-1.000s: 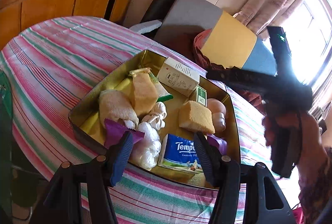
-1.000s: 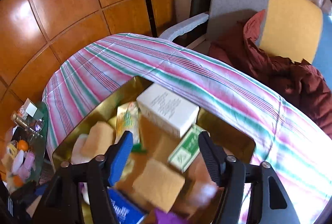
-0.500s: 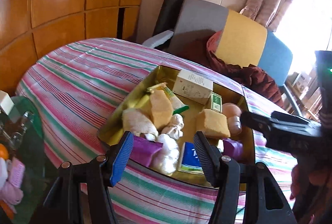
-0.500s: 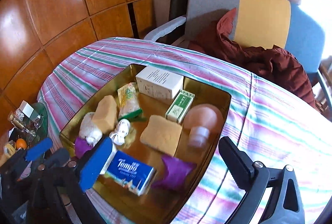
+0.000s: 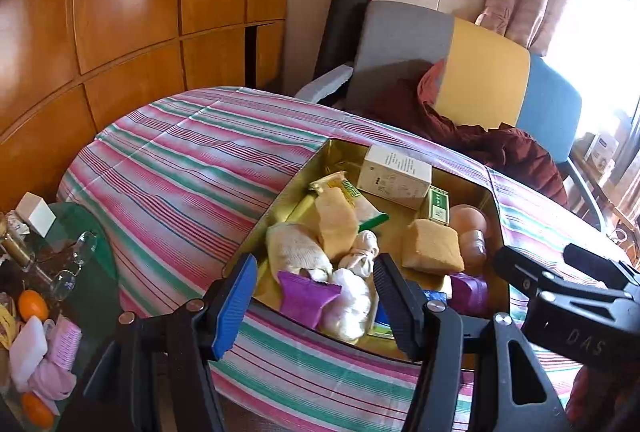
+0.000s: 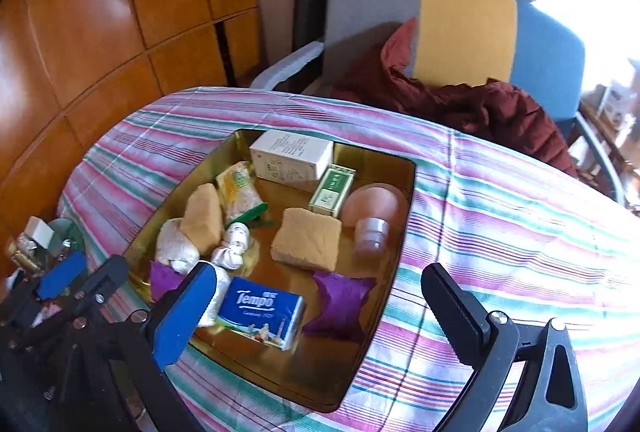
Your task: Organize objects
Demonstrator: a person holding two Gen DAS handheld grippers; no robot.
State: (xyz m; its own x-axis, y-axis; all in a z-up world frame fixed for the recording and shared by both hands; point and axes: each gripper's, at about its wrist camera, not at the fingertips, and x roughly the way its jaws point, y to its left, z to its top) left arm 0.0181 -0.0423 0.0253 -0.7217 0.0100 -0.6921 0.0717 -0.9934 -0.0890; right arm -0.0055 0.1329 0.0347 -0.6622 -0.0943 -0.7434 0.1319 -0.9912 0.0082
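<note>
The blue tissue pack (image 6: 262, 312) near the front edge of the gold tray (image 6: 408, 200) reads "Tempo", with smaller, blurred print beneath. The right gripper's black body (image 5: 580, 340) carries the raised letters "DAS". Print on the white box (image 6: 292, 156) and green box (image 6: 332, 190) is too small to read.

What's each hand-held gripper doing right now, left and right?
Left hand-held gripper: open, holding nothing, above the near edge of the gold tray.
Right hand-held gripper: wide open, holding nothing, over the tray's near end.
</note>
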